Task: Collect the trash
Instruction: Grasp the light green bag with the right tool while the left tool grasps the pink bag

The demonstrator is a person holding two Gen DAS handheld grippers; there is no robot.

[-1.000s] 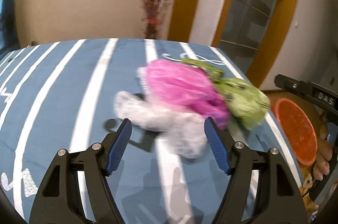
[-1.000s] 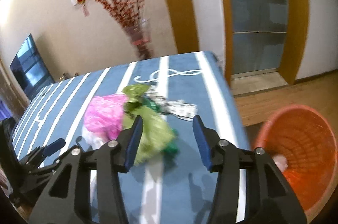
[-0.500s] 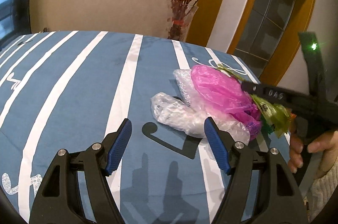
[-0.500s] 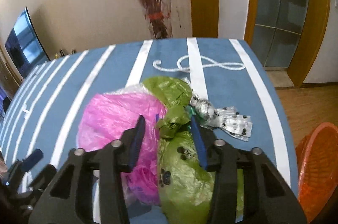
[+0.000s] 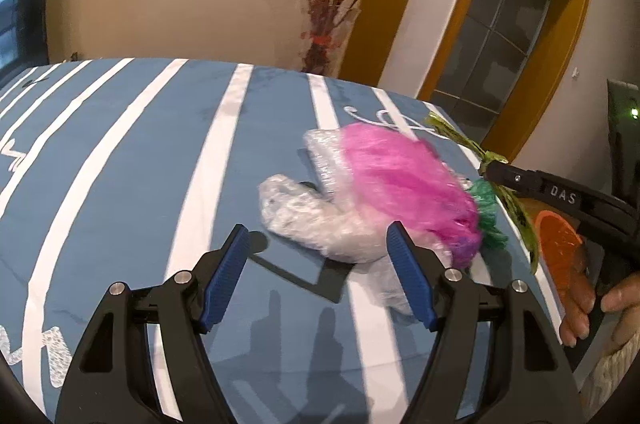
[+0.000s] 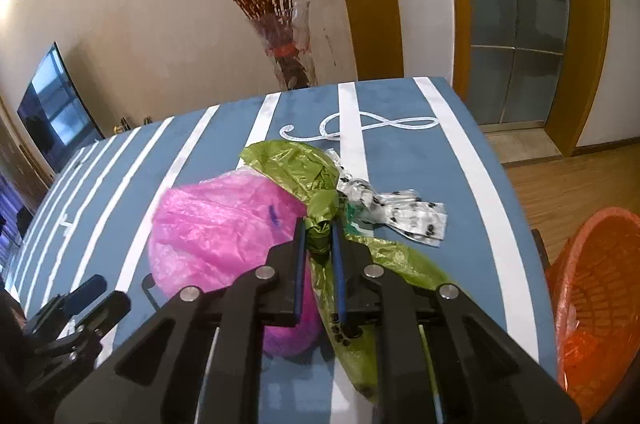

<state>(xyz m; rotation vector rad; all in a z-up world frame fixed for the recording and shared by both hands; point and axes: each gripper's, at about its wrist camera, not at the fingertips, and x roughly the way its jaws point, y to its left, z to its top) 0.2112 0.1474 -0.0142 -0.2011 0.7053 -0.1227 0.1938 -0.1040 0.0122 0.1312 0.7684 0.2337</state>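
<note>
Green bag [image 6: 320,232] — pinched by the right gripper [image 6: 319,244]; left gripper [image 5: 320,256] wide, seemingly empty.

One legible marking: white capital letters "DAS" on the black body of the right tool [image 5: 490,172], seen from the left wrist view, just right of the pink bag [image 5: 404,179]. The white scrollwork on the surface [image 6: 400,151] beyond that bag forms no readable word.

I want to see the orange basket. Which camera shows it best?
The right wrist view: the orange basket shows its rim and mesh inside, beside the blue striped table. The left wrist view shows only a sliver behind the right gripper.
</note>
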